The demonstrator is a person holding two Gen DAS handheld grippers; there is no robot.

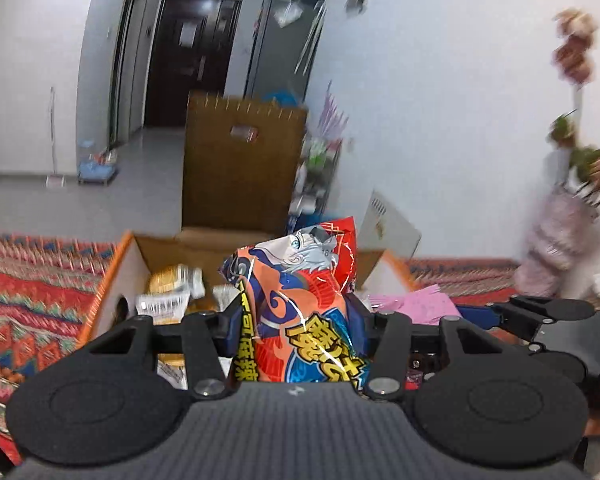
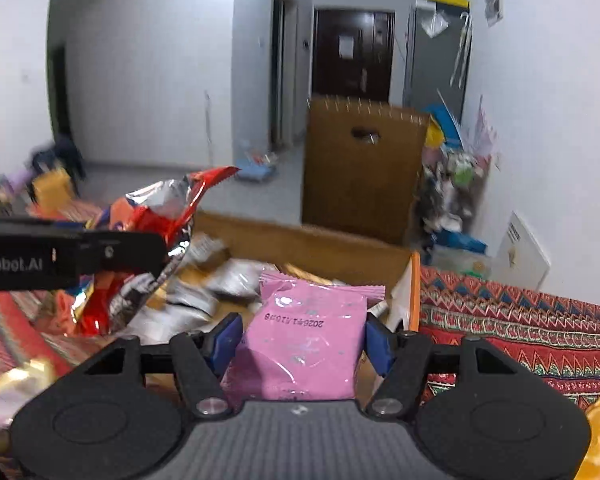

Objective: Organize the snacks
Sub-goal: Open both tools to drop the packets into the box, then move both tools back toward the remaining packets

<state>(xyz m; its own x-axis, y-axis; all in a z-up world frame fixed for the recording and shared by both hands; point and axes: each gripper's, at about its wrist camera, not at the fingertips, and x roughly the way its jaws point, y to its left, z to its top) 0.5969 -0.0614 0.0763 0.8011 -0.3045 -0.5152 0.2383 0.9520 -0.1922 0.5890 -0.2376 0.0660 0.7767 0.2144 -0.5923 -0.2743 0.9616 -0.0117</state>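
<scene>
**Two claws, two snack packs over the box**

Left claw [image 1: 296, 320] grips a glossy, crinkled orange-red snack bag [image 1: 300, 300] – cartoon figure, yellow Chinese lettering. Right claw [image 2: 304, 340] clamps a smooth pink packet [image 2: 300, 344], date stamp printed upside down. Just beyond both, an open cardboard box [image 2: 300, 240] holds foil-wrapped snacks, on a zigzag-patterned cloth [image 2: 520, 320].

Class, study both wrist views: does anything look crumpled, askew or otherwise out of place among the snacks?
Nothing looks spilled or torn. The red-orange snack bag in the left gripper is crumpled and tilted. The pink packet in the right gripper is held with its date print upside down. Packets lie jumbled in the cardboard box.
</scene>
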